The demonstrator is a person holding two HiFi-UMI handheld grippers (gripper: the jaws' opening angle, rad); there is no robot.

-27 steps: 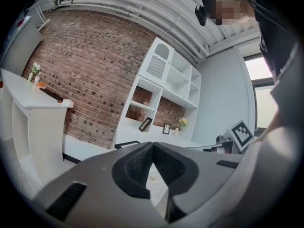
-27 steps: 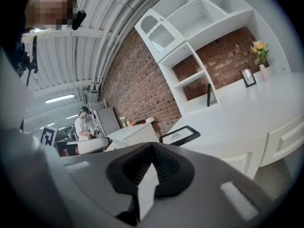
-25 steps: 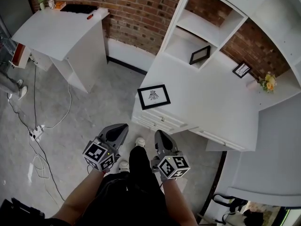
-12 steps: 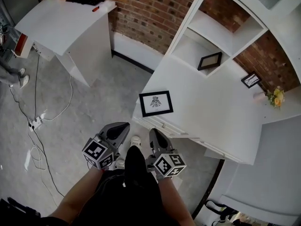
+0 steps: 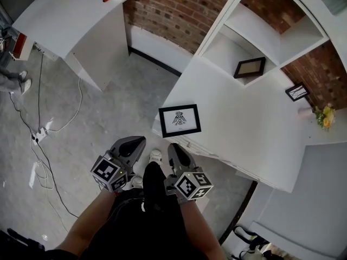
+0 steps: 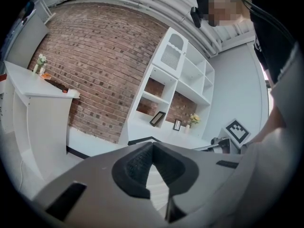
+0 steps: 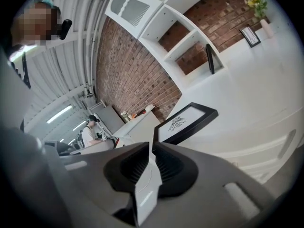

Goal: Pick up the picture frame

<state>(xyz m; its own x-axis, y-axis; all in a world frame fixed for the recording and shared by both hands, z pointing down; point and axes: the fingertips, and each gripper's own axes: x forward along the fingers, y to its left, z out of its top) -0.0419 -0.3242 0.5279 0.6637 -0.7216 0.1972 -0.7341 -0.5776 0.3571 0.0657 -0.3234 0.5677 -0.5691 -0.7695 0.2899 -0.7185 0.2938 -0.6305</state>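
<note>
On the near corner of the white counter [image 5: 244,129] the picture frame [image 5: 179,120] lies flat, face up, close to the edge: a black frame around a white sheet with a small dark drawing. We hold both grippers low in front of us, short of the counter and apart from the picture frame, side by side with our legs between them. The left gripper [image 5: 132,143] points toward the floor [image 5: 108,107] beside the counter; in its own view the left gripper [image 6: 152,147] has its jaws closed tip to tip with nothing caught in them. The right gripper [image 5: 174,151] sits just below the counter's edge, and in its own view the right gripper [image 7: 152,148] shows a narrow slit between the jaws, which are opening; nothing stands between them, and the picture frame [image 7: 187,122] lies beyond their tips, above the drawers [image 7: 266,144]. Farther back on the counter stands a white shelf unit [image 5: 255,31] with a brown frame [image 5: 249,67] leaning in its lower compartment. A small frame [image 5: 296,91] and some flowers [image 5: 326,116] stand by the brick wall [image 5: 173,10]. To our left we see a white table [image 5: 59,26], and cables [image 5: 40,137] trail over the floor.
</note>
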